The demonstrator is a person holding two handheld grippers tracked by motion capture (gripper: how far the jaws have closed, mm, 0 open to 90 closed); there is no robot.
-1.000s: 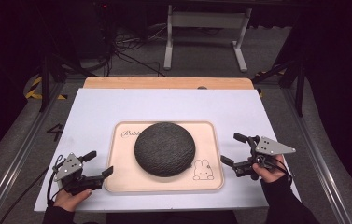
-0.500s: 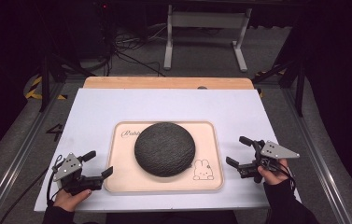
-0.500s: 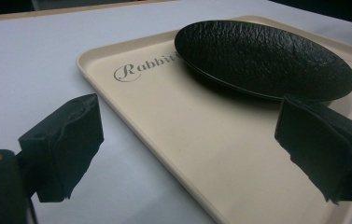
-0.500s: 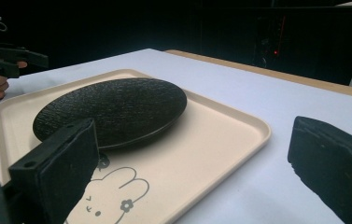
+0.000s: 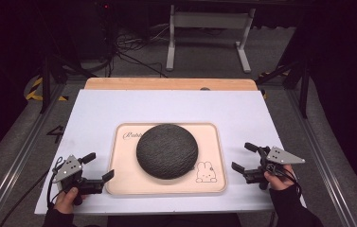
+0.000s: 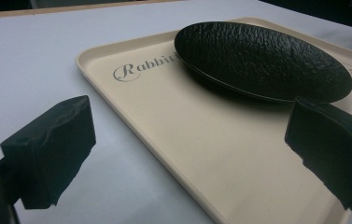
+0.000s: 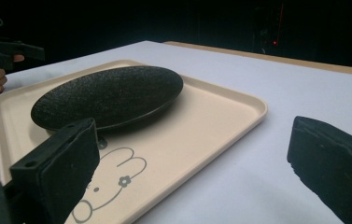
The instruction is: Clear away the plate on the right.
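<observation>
Black plate (image 5: 167, 150) — between both open grippers.

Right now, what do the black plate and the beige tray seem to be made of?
The black plate looks like ceramic or stoneware with a rough, pebbled matte glaze: its surface is wrinkled and gives only a dull sheen. The beige tray seems to be plastic or melamine: smooth, satin, with a rounded moulded rim and printed lettering.

dark lab: white table (image 5: 119, 113) on metal frame, floor cables (image 5: 133, 52)
</observation>
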